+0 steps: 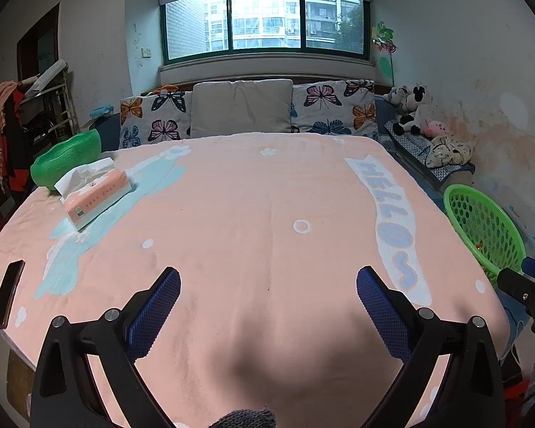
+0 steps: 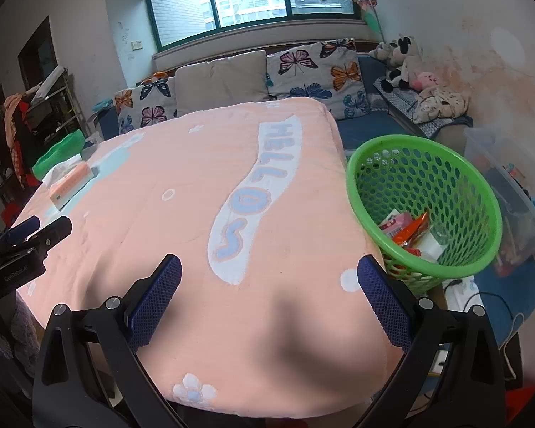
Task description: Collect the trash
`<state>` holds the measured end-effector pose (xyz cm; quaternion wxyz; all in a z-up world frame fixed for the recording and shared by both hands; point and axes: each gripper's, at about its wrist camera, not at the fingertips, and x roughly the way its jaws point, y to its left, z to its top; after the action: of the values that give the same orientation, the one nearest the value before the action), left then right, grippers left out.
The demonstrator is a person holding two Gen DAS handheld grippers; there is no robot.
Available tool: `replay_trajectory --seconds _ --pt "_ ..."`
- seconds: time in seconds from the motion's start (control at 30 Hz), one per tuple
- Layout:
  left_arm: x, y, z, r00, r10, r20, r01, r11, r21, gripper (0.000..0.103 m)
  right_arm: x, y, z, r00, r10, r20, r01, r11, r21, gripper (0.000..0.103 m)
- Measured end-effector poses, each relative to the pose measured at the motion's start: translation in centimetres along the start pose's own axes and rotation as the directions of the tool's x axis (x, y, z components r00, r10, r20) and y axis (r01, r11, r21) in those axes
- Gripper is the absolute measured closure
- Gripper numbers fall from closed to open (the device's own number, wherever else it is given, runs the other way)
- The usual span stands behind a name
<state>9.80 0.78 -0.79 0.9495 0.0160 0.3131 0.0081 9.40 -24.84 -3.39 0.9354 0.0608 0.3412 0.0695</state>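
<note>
You hold each hand-held gripper, left (image 1: 267,280) and right (image 2: 269,267), wide and empty over the bench (image 2: 182,235), wrappers (image 2: 412,230) already inside the green basket (image 2: 481,192) beside it.

Home bedroom, butterfly pillows (image 1: 339,107), plush toys (image 1: 412,108), window (image 1: 267,21)

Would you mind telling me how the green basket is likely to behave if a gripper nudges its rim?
The basket looks like thin perforated plastic, so probably light and easily shoved. It already leans beside the bed, so a nudge might tip it. Only a few wrappers weigh it down.
</note>
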Motion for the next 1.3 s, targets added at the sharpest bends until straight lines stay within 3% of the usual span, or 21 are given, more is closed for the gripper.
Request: replay_trajectory --seconds 1.3 --pt "0.5 1.4 -0.3 0.999 0.037 -0.014 -0.037 0.999 -0.016 0.007 0.5 0.4 -0.3 1.0 0.009 -0.006 -0.009 1.0 -0.005 0.005"
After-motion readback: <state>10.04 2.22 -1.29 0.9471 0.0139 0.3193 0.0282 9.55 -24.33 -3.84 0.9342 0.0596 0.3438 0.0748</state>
